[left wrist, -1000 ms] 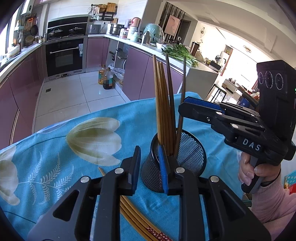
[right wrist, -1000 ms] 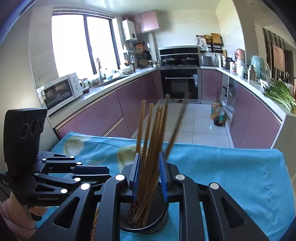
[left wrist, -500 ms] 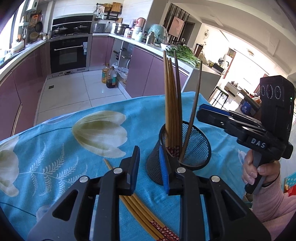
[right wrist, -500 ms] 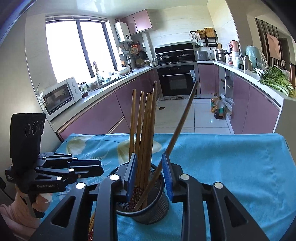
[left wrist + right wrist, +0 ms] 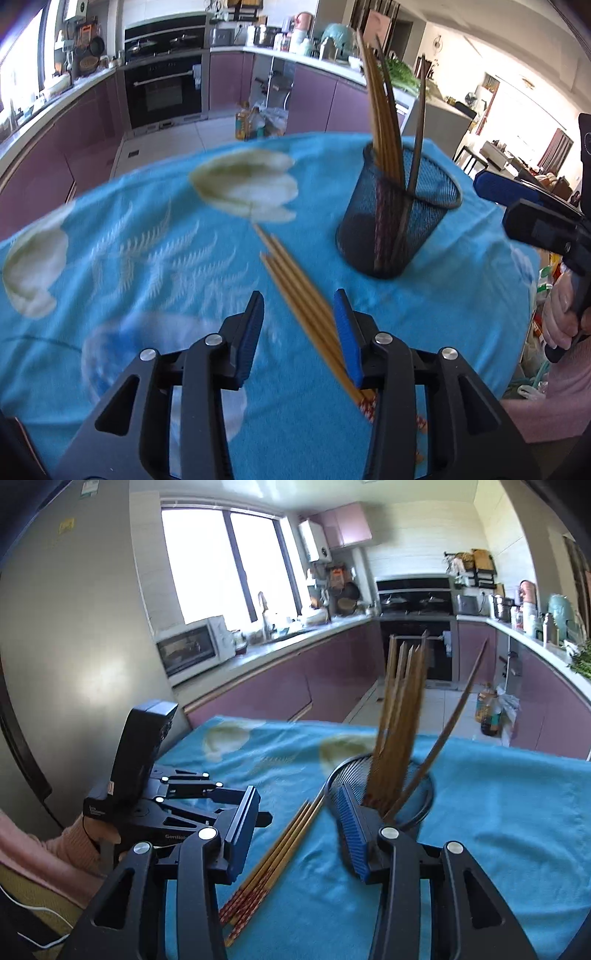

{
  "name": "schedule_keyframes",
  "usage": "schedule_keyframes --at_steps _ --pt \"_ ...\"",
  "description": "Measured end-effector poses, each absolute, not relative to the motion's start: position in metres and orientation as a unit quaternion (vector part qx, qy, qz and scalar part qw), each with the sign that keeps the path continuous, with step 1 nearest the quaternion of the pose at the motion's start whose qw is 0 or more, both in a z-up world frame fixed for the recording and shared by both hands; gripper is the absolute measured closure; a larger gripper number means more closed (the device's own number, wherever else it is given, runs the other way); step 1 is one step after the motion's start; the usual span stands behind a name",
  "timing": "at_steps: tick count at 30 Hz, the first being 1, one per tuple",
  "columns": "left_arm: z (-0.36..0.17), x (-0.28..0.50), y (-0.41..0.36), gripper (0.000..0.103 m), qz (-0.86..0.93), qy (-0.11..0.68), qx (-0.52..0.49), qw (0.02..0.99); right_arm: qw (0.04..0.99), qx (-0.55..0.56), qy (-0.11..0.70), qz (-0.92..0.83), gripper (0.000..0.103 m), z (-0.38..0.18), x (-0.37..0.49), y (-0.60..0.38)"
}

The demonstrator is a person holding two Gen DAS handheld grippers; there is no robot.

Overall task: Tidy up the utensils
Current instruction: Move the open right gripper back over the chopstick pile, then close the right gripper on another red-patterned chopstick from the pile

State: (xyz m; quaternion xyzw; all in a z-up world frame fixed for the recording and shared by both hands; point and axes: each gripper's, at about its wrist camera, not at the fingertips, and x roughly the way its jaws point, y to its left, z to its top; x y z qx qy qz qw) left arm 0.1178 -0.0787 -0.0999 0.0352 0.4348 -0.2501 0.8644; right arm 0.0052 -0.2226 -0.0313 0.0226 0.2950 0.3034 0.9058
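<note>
A kitchen table covered by a blue cloth (image 5: 155,258) printed with pale flowers. A black mesh cup (image 5: 397,218) stands upright on it, holding a bunch of wooden chopsticks (image 5: 382,122) that lean together, plus one darker stick (image 5: 417,140) tilted apart from them. A second bundle of chopsticks (image 5: 299,295) lies flat on the cloth just beside the cup, patterned ends toward the person.

A second ago the right gripper (image 5: 299,830) was closed round the sticks standing in the cup; now it has let go, its jaws are opening and nothing is between them. It has drawn away, so the cup sits just past its right finger. That batch looks delivered.

The left gripper (image 5: 301,336) was narrow a moment ago and sat close against the cup. It has since dropped toward the cloth and away from the cup, and its jaws are opening. The lying bundle runs between them, close along the right pad, but neither pad presses on it, so it is released and holds nothing. The view is blurred with motion.

In the right wrist view, a hand (image 5: 99,840) in a pink sleeve holds the left gripper's handle at the table's near edge.

Judging by this, the next step is closing the left gripper on the flat bundle to lift it into the cup; some sticks may slip out
</note>
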Motion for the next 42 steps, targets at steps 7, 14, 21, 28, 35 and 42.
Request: schedule_keyframes --at_steps 7,14,21,28,35,42 --pt "-0.126 0.098 -0.083 0.061 -0.235 0.452 0.055 0.859 0.885 0.040 0.369 0.281 0.060 -0.079 0.018 -0.204" --pt "-0.134 0.097 -0.089 0.062 -0.235 0.462 0.057 0.854 0.880 0.046 0.393 0.263 0.060 -0.097 0.021 -0.200" --pt "-0.136 0.099 -0.089 0.064 -0.227 0.460 0.057 0.857 0.875 0.044 0.405 0.263 0.060 -0.104 0.021 -0.197" --pt "-0.135 0.097 -0.085 0.073 -0.221 0.463 0.062 0.856 0.874 0.032 0.409 0.261 0.060 -0.106 0.020 -0.192" --pt "-0.136 0.100 -0.079 0.081 -0.222 0.463 0.055 0.857 0.873 0.018 0.415 0.256 0.061 -0.110 0.022 -0.183" --pt "-0.136 0.102 -0.076 0.086 -0.222 0.462 0.048 0.857 0.874 0.011 0.423 0.240 0.067 -0.113 0.026 -0.178"
